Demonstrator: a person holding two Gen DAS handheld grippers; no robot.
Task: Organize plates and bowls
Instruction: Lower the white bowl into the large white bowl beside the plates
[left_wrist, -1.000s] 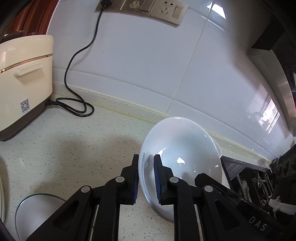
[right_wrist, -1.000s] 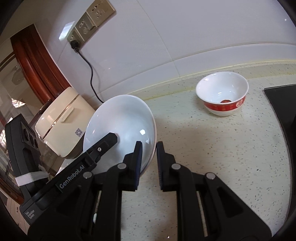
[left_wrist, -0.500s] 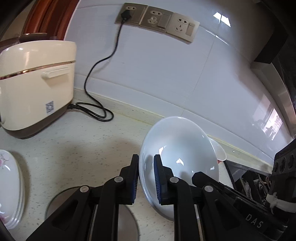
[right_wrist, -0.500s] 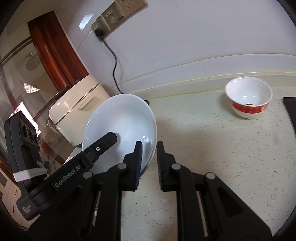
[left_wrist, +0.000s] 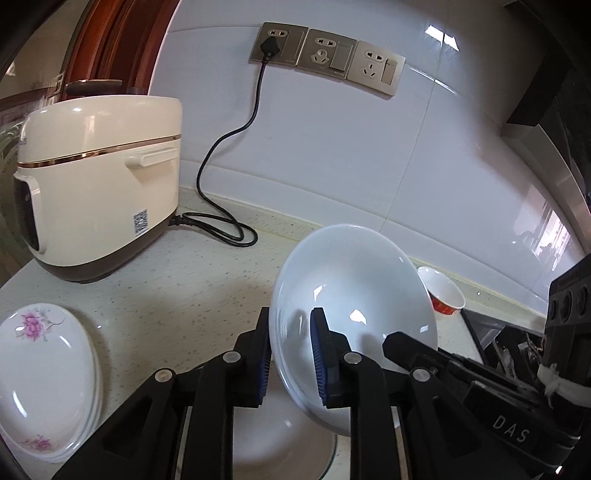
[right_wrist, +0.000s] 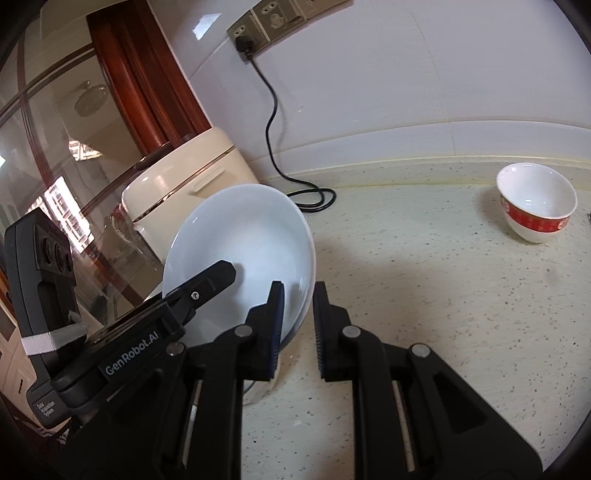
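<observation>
Two claws share one white dish (left_wrist: 351, 295), each taking an opposite edge, which looks like the reason it hangs steadily above the bench (right_wrist: 406, 295) though it is wide, smooth and slippery. It is tilted, its hollow side turned toward the left, near the middle of the bench and just in front of the rice cooker (left_wrist: 96, 177).

The right claw (right_wrist: 297, 302) is pressed nearly together and pinches the right rim between its blue pads. The left claw (left_wrist: 290, 325) has the left rim between its pads, one pad behind the dish and one inside the hollow. Its jaws have just been opening a little, and I judge the pads to be touching the rim only lightly.

Right under the held dish, at the near edge of the left view, lies another white plate (left_wrist: 280, 439) on a round glass piece. The dish seems to be carried there so that like goes onto like. A pile of flowered plates (left_wrist: 44, 369) sits apart at the near left, and a red-banded bowl (right_wrist: 535, 203) stands alone at the far right by the wall, not yet sorted.

The loosened left grip suggests the setting-down is at hand. The tilt needs levelling first, or the rim may strike the plate below and slide
</observation>
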